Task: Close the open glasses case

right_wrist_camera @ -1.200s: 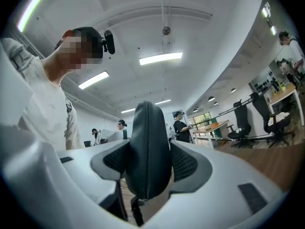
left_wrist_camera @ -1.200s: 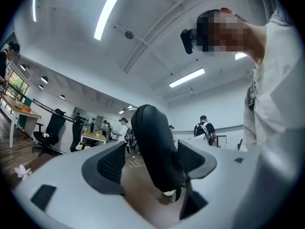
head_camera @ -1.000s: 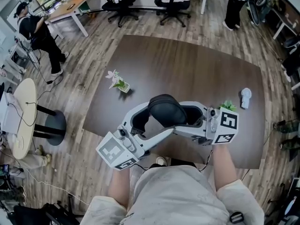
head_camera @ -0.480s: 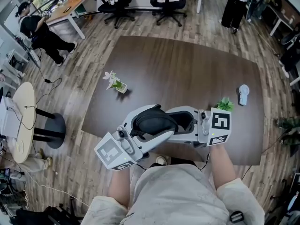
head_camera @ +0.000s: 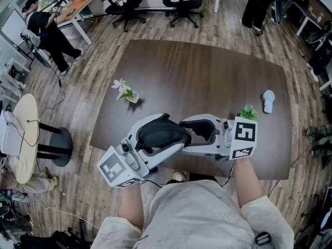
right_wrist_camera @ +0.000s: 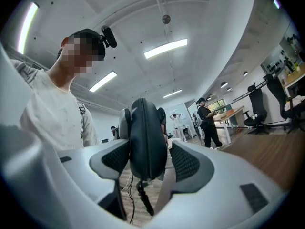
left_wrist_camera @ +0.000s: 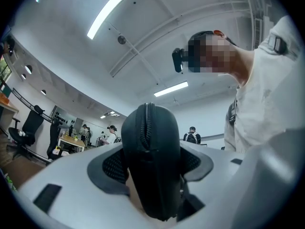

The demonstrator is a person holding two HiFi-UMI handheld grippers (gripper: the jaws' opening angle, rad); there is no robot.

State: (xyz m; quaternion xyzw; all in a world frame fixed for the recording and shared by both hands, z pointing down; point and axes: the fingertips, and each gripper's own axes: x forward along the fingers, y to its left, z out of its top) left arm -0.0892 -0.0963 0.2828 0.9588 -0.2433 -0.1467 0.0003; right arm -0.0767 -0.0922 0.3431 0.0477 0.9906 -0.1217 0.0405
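Above the brown table (head_camera: pixel 207 71), the left gripper (left_wrist_camera: pixel 151 165), jaws just closing, pinches the black zippered glasses case (head_camera: pixel 157 130), its other end between the right gripper's (right_wrist_camera: pixel 148 160) spread, just-opening jaws.

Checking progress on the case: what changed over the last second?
The glasses case, held between both grippers, shifted left in the head view and looks flatter. The left gripper has just been closing its jaws onto it. The right gripper has been opening, one pad now clear. The flower pot and green plant on the table stayed put.
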